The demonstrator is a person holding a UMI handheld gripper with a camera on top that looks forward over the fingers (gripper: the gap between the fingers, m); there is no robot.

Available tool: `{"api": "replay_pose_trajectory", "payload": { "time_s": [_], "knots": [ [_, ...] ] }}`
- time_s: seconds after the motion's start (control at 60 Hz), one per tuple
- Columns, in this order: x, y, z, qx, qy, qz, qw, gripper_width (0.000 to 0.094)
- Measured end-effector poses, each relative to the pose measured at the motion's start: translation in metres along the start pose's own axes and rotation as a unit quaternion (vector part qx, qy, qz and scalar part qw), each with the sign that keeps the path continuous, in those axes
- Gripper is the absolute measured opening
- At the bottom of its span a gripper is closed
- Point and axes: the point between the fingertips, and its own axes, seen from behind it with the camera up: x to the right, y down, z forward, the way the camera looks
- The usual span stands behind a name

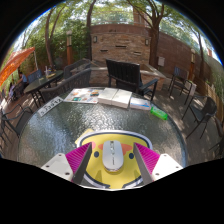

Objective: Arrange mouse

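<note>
The yellow and white mouse (pixel 113 156) is squeezed between the pink pads (pixel 78 159) of the gripper (pixel 113 160), just above the near edge of the glass table (pixel 90 125), so it could be dropped if the squeeze is loosened too soon.

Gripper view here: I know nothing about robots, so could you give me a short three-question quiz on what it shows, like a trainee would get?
1. True or false: the mouse lies on the far side of the table, well beyond the gripper.
2. What colour is the mouse? A) black B) yellow and white C) red
3. Fill in: the fingers bear ______ pads, one on each side of the mouse.

Key
1. False. It sits between the fingers, which close against its sides.
2. B
3. Pink

Beyond the fingers, papers and a green thing lie on the glass table.
</note>
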Motion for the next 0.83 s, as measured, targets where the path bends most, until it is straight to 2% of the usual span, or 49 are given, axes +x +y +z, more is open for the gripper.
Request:
{"api": "replay_pose_trajectory", "payload": {
  "time_s": [0.2, 0.333, 0.583, 0.833],
  "knots": [
    [-0.016, -0.039, -0.093, 0.041, 0.019, -0.013, 0.999, 0.0858],
    [-0.031, -0.040, -0.147, 0.060, 0.036, -0.013, 0.997, 0.0861],
    [-0.048, -0.007, -0.207, 0.059, 0.056, -0.007, 0.997, 0.0858],
    [-0.057, 0.009, -0.225, 0.053, 0.057, -0.012, 0.997, 0.0859]
  ]
}}
